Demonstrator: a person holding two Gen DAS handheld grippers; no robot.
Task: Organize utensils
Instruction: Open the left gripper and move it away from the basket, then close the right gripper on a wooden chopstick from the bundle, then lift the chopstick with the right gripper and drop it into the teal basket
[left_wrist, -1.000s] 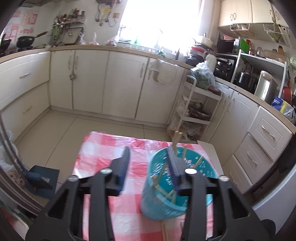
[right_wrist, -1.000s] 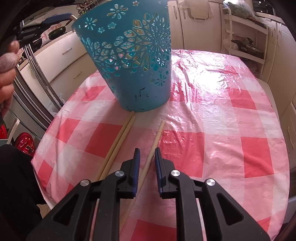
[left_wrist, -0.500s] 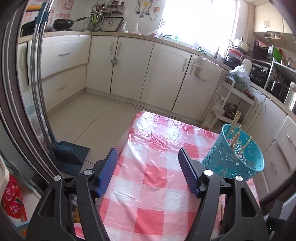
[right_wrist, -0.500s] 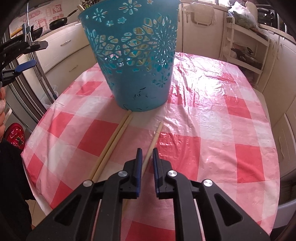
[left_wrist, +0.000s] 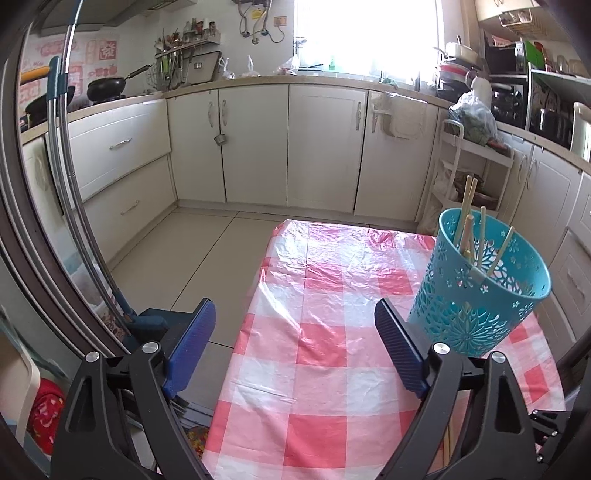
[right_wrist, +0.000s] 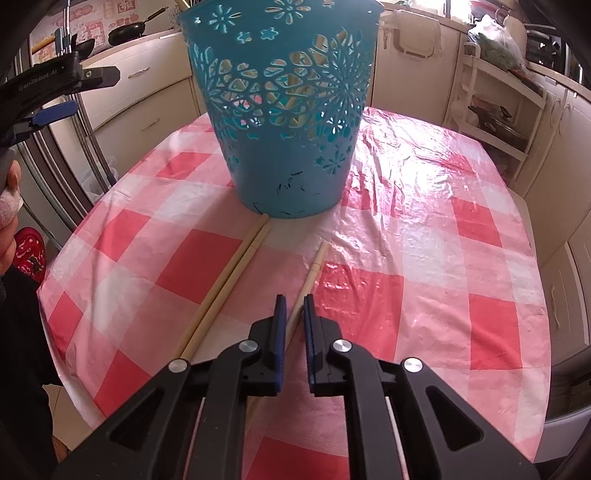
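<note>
A home kitchen: cream cabinets (left_wrist: 255, 144) under a counter (left_wrist: 258, 79), a pan (left_wrist: 107, 86) on the stove, hanging utensils (left_wrist: 177, 64), and a checked-cloth table (left_wrist: 317, 332).

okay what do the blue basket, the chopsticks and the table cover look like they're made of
Blue basket: likely moulded plastic, matte, with flower-shaped holes cut through the wall. Chopsticks: pale, dull, probably bamboo or wood. Table cover: thin plastic sheet, glossy and wrinkled, checked red and white.
</note>
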